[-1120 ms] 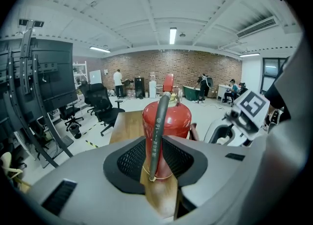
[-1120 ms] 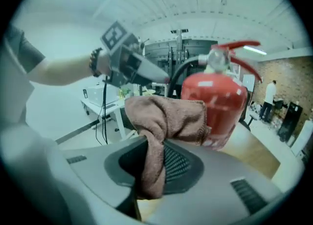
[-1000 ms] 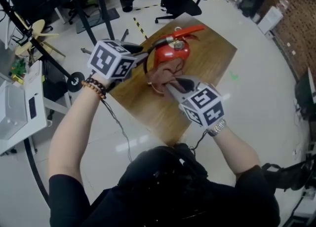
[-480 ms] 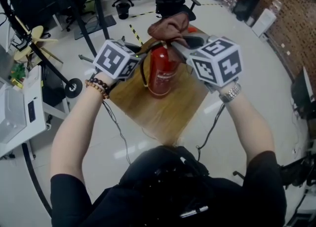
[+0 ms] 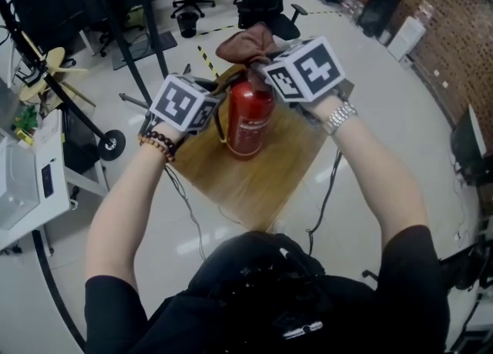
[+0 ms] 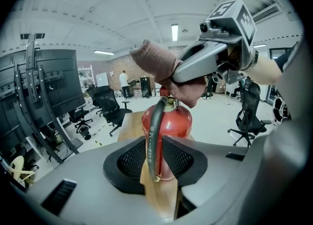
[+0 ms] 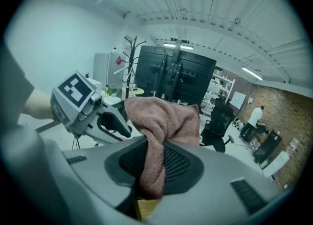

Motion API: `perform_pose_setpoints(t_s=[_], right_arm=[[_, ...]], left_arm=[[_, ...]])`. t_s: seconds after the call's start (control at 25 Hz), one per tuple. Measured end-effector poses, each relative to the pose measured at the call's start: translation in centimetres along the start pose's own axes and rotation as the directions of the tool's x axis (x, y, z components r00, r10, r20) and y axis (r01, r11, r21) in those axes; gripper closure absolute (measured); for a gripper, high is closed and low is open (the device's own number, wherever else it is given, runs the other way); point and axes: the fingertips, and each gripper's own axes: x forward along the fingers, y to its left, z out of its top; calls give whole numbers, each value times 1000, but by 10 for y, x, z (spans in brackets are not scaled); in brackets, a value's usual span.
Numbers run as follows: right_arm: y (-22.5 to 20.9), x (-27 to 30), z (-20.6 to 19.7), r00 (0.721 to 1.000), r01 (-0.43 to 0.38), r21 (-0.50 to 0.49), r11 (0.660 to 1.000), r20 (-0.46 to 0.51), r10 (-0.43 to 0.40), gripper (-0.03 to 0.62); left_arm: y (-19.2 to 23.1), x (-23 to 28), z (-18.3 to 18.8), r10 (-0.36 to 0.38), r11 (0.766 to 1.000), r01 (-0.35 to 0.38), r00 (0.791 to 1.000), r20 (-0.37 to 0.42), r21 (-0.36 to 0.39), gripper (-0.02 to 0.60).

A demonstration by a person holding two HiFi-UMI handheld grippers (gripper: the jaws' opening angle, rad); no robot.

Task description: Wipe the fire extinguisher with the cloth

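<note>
The fire extinguisher (image 5: pixel 248 118) stands upright near the far side of the small wooden table (image 5: pixel 254 179). Its long axis is vertical, so in the head view it runs from 12 o'clock at the valve to 6 o'clock at the base.

The right gripper (image 5: pixel 266 61) is clenched on the brown cloth (image 5: pixel 245 43). A fold is pinched between its jaws and the rest bunches out ahead of them. The wad hangs over the valve end, and I cannot tell whether it touches the metal. From this claw the red cylinder lies at about 7 o'clock, so I judge that a wipe has to travel downward along the body.

The left gripper (image 5: pixel 214 101) sits at the extinguisher's 9 o'clock, level with the shoulder. Its jaws appear closed on the black hose (image 6: pixel 155 141), which runs up between the pads with the cylinder just behind. It looks like the steadying hand. The right hand is nearer the top and carries the cloth, so the stroke should fall to it.
</note>
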Motion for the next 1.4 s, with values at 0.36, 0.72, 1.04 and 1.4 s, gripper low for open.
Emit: perform_pose_setpoints(t_s=[0.36, 0.72, 1.04, 1.4], right_arm=[[-34, -7, -19, 999, 24, 71, 997, -36, -21, 508], [-66, -24, -32, 994, 100, 81, 992, -42, -97, 508], [-83, -31, -36, 986, 162, 84, 983, -52, -158, 508], [-36, -40, 3, 993, 117, -2, 993, 14, -117, 508]], left_arm=[[-9, 4, 14, -26, 1000, 26, 999, 23, 15, 488], [-11, 3, 18, -20, 1000, 19, 998, 52, 9, 488], [-2, 1, 0, 4, 1000, -4, 1000, 26, -12, 488], [2, -13, -10, 5, 998, -3, 999, 43, -55, 488]])
